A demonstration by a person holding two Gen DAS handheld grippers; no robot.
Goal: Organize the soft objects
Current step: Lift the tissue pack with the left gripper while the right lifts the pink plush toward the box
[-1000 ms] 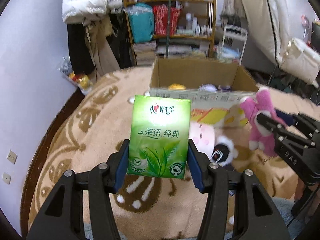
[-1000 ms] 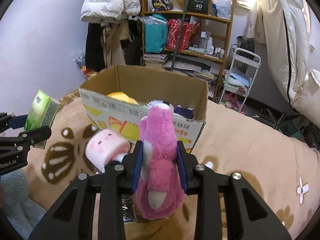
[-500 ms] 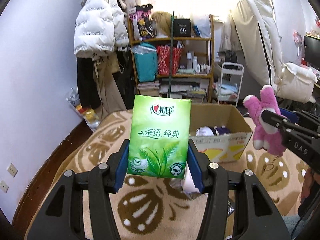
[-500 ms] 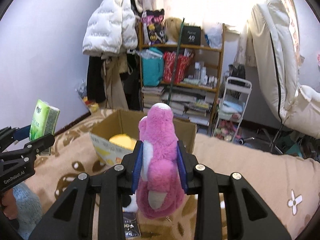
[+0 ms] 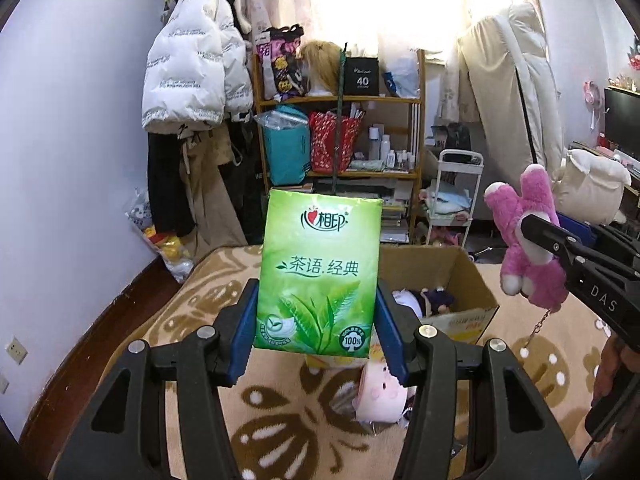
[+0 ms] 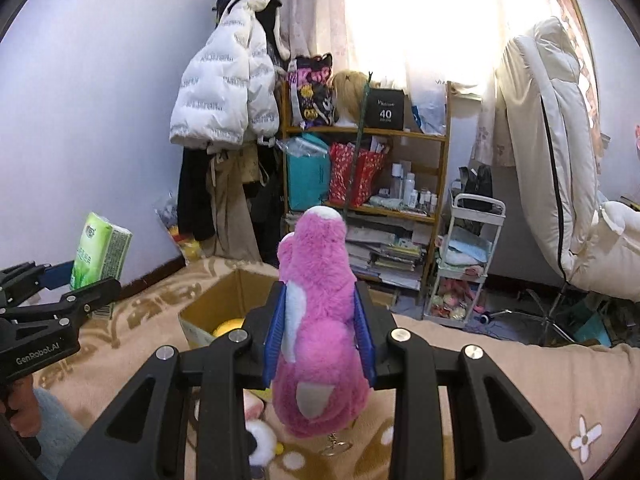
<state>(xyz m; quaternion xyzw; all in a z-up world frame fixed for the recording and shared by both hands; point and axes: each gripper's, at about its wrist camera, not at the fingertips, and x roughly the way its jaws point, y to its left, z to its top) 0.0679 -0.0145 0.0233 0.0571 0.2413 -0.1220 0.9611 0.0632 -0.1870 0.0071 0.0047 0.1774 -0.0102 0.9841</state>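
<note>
In the left wrist view, the left claw [image 5: 316, 332] is squeezing a green tissue pack [image 5: 320, 272] between its two blue pads, so it is closed tight on the pack. The pack is standing upright in the middle of the view, up in the air over the tan blanket [image 5: 192, 312]. Behind the pack, toward 3 o'clock from it, an open cardboard box [image 5: 460, 276] is sitting on the blanket with soft toys lying inside. At 5 o'clock from the pack, a pink round plush [image 5: 380, 392] is lying on the blanket just in front of the box. At the 3 o'clock edge, the right claw [image 5: 536, 232] is gripping a pink bear toy [image 5: 528, 248], and a small chain is hanging down from the toy.

In the right wrist view, the tissue pack [image 6: 100, 256] is showing at 9 o'clock, sticking up out of the left claw [image 6: 76, 284]. The box [image 6: 224, 300] is sitting in the middle, behind the toy, with something yellow inside. The right claw [image 6: 320, 332] is closed on the pink bear toy [image 6: 320, 320], pinching its sides, and the toy is standing upright above the blanket [image 6: 500, 364]. A wooden shelf [image 6: 368, 168] full of bags and bottles is standing at 12 o'clock.
</note>
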